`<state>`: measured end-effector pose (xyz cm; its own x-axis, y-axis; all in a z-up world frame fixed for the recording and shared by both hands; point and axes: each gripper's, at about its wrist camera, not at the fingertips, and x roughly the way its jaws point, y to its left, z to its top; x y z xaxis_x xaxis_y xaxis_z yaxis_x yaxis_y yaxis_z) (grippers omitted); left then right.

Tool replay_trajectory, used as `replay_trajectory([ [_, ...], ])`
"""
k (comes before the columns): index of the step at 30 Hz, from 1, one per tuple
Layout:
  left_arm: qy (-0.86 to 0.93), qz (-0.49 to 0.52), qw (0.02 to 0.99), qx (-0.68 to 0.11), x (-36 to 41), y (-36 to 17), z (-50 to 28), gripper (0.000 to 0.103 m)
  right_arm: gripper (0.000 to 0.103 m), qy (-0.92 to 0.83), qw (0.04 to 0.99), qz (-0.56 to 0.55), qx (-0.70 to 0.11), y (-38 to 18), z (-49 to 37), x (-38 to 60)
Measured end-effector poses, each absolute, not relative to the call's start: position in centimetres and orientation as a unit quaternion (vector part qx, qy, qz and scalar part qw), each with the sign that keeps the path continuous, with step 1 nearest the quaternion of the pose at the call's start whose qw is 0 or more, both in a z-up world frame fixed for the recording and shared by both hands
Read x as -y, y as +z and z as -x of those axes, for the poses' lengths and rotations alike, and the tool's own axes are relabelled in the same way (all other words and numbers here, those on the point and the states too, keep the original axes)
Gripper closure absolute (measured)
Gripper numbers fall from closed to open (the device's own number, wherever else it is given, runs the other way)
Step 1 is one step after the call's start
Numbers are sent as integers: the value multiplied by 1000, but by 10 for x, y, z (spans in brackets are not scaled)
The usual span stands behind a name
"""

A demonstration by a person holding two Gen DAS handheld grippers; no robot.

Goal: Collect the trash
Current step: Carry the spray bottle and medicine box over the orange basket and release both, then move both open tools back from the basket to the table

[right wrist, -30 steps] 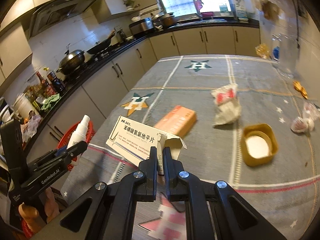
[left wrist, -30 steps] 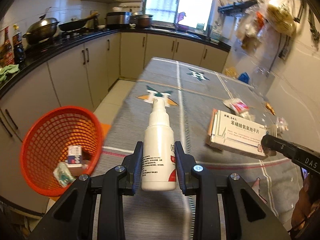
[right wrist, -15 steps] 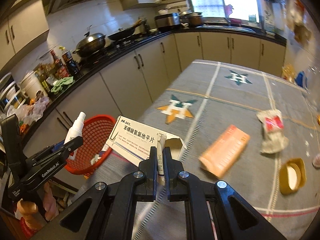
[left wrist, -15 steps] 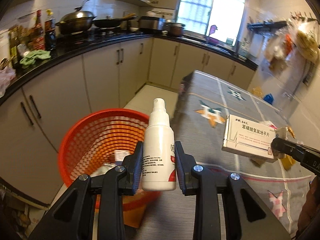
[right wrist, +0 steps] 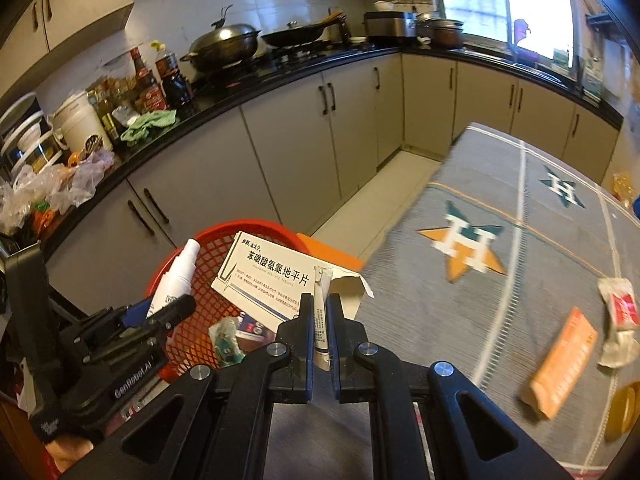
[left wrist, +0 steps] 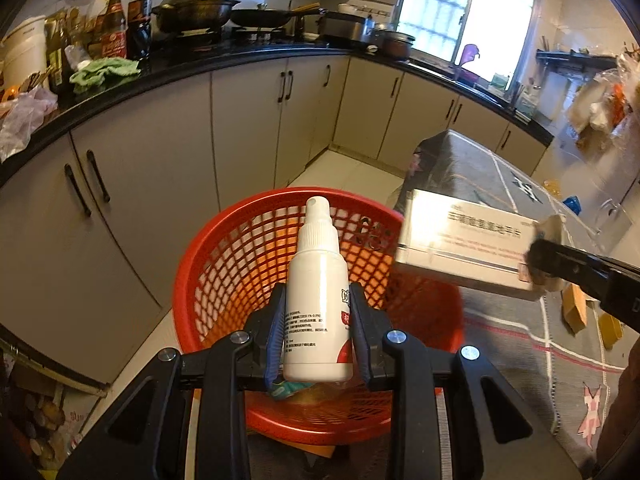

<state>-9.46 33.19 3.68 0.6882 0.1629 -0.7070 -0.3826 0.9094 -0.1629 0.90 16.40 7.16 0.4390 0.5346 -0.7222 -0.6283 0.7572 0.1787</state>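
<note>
Grey patterned cloth covers the table (right wrist: 520,248); its near corner lies just beside the red mesh basket (left wrist: 224,264), the landmark for what follows. Basket stands on the floor beside the table, in front of the cabinet doors (left wrist: 168,160).

Left gripper (left wrist: 318,332): jaws closed on the white spray bottle (left wrist: 318,300), held upright by its lower body, directly above the basket opening, nozzle up. Also seen in the right wrist view (right wrist: 172,280), over the basket's left rim.

Right gripper (right wrist: 319,320): jaws closed on the torn end flap of the white medicine box (right wrist: 266,276). Box hangs over the basket's table-side rim, printed face up; blurred in the left wrist view (left wrist: 464,240).

Inside the basket: a crumpled greenish wrapper (right wrist: 224,342) and a small carton, partly hidden.

On the table, well apart from the basket: orange box (right wrist: 562,364), crumpled red-and-white packet (right wrist: 618,312).
</note>
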Motion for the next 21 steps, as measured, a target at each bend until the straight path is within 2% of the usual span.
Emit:
replay_trajectory([
  [8,160,163,903,-364,-345,33,100,73,93,361,834,58,-414,58,-17,-201],
  [11,159,164,904,-362,-344,35,102,63,82,371,827,51,-419,57,-16,-202],
  [13,161,160,905,-360,-342,37,103,61,79,377,826,46,-416,59,-15,-200],
  [21,147,151,911,-354,-324,49,103,60,79,364,837,20,-408,72,-11,-163],
])
